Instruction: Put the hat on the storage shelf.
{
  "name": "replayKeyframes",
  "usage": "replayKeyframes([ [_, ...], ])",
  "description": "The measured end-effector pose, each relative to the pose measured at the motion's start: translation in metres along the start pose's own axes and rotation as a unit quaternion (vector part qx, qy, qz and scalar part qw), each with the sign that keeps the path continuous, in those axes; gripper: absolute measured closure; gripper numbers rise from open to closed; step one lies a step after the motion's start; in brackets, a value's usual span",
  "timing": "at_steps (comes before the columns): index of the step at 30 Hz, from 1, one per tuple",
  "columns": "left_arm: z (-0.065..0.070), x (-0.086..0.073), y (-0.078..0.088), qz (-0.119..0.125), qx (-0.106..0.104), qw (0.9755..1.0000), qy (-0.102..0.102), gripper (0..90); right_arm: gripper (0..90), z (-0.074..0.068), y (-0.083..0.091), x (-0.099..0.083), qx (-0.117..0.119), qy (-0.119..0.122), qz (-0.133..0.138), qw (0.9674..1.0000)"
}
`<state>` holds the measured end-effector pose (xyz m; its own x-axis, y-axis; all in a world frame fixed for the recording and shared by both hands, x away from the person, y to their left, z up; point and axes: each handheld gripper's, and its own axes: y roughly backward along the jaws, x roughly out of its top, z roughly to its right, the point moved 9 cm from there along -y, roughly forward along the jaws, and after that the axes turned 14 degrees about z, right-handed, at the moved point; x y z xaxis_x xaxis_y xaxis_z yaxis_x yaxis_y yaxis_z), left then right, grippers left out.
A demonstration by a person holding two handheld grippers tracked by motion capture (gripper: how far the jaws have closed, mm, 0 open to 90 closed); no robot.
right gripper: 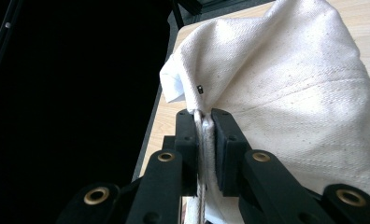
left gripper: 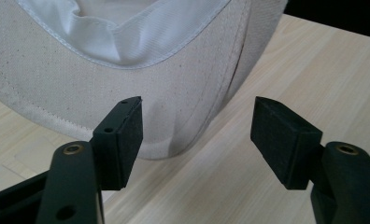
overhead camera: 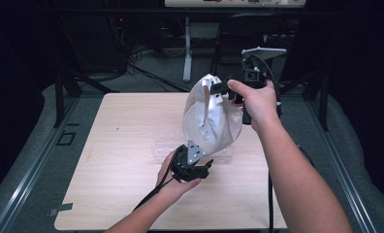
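A cream cloth bag (overhead camera: 210, 116) hangs above the wooden table (overhead camera: 122, 145), held up by its top edge. My right gripper (overhead camera: 219, 90) is shut on that edge; in the right gripper view its two pads (right gripper: 223, 140) pinch a folded seam of the bag (right gripper: 290, 84). My left gripper (overhead camera: 204, 167) sits low at the bag's bottom, jaws open. In the left gripper view its pads (left gripper: 127, 135) stand wide apart with the bag's rounded underside (left gripper: 127, 88) just beyond them, not touched.
A clear plastic tray (overhead camera: 163, 148) lies on the table under the bag. Beyond the table's far edge are dark chairs, a white table leg (overhead camera: 187, 48) and cables on the floor. Metal rails run along both sides of the table.
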<state>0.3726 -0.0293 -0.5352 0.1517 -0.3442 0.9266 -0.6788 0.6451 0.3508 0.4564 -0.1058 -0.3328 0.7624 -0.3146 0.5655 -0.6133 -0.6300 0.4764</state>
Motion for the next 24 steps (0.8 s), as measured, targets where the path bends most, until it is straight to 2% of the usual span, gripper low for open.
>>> replayKeyframes([
  [4,-0.005,-0.003,-0.002,-0.014,0.019,0.9997,-0.008,45.2,81.8,-0.002,-0.001,-0.001,0.001,0.003,-0.003,1.0],
  [9,-0.011,-0.005,0.001,-0.02,0.025,0.9994,-0.013,61.2,81.8,-0.005,-0.001,-0.003,0.001,0.006,-0.003,1.0],
  [12,-0.014,-0.006,0.003,-0.02,0.024,0.9995,-0.007,68.5,81.8,-0.006,-0.001,-0.002,0.001,0.007,0.0,1.0],
  [15,-0.018,-0.007,0.006,-0.017,0.02,0.9996,-0.004,71.1,81.8,-0.006,0.0,-0.002,-0.001,0.008,-0.001,1.0],
  [20,-0.023,-0.005,0.009,-0.01,0.014,0.9997,-0.017,75.1,81.7,-0.009,-0.001,-0.002,-0.001,0.009,0.003,1.0],
  [24,-0.026,-0.005,0.011,-0.007,0.004,0.9999,-0.006,77.3,81.6,-0.014,-0.003,-0.002,-0.002,0.012,0.0,0.9999],
])
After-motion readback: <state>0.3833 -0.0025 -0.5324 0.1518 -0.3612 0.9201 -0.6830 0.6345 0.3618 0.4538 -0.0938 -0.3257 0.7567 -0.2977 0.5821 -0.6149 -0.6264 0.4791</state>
